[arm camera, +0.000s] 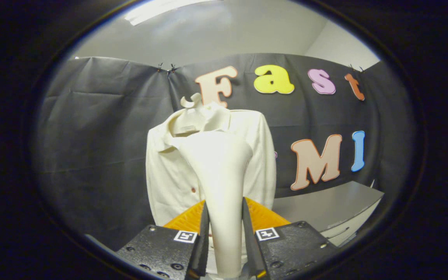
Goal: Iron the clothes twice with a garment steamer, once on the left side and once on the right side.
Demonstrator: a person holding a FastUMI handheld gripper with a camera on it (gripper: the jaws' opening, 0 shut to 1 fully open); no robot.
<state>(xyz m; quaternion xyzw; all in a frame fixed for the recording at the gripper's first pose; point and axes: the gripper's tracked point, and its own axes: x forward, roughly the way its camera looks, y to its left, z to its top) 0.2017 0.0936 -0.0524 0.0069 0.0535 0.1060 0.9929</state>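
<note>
Surfaces as I see them, quick notes

Steamer [218, 182] held betw. both fingers of my tongs [224, 233]: smooth plastic, matt w/ soft sheen. Shirt [169, 171] beyond it: woven cloth, matt, lightly creased, small glossy buttons. Hanger [190, 102] looks like smooth plastic. Tongs' body: matt, finely grained, w/ shiny metal screw heads; ribbed plastic part just ahead of it. Booth wall cloth [103, 128]: matt, fold lines. Bench [325, 206]: smooth, dull satin.

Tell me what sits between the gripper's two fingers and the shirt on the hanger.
The garment steamer: the gripper is clamped on its handle, and its wide head rises in front of the white shirt, seen in the gripper view.
</note>
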